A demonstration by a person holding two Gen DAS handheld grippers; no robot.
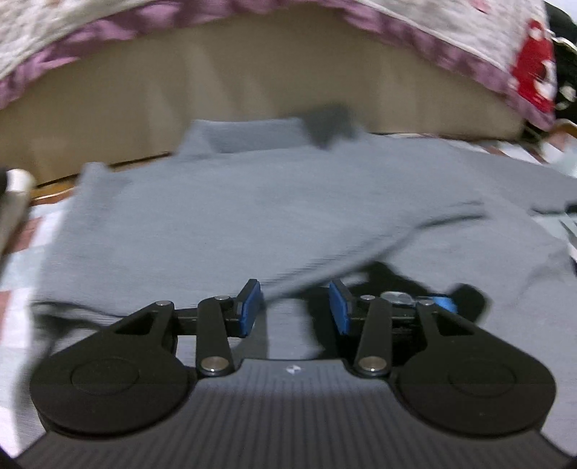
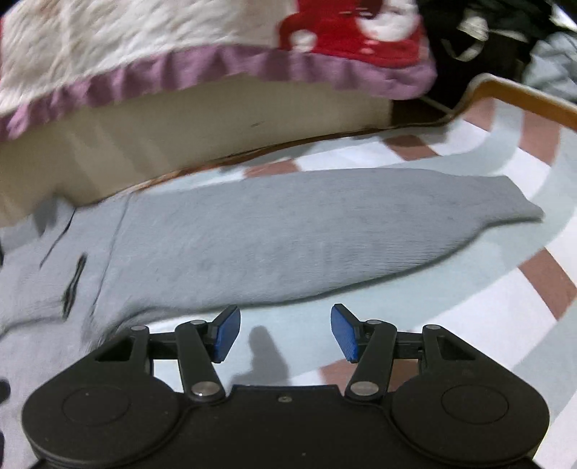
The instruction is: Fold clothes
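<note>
Left wrist view: the left gripper (image 1: 294, 306) hangs wide open and empty over the sweater (image 1: 252, 216), whose near sleeve lies folded across its body.

Right wrist view: the right gripper (image 2: 285, 333) gapes empty just short of the outstretched sleeve (image 2: 306, 231); that sleeve seems due for gripping and folding inward.

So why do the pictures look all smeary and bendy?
Left wrist view: the blanket's purple frill and the grey sweater are smeared by motion blur, while the left gripper stays sharp. Right wrist view: the blanket is streaked too, the fisheye lens curves the striped sheet, and a dark shadow lies between the right gripper's open fingers.
</note>
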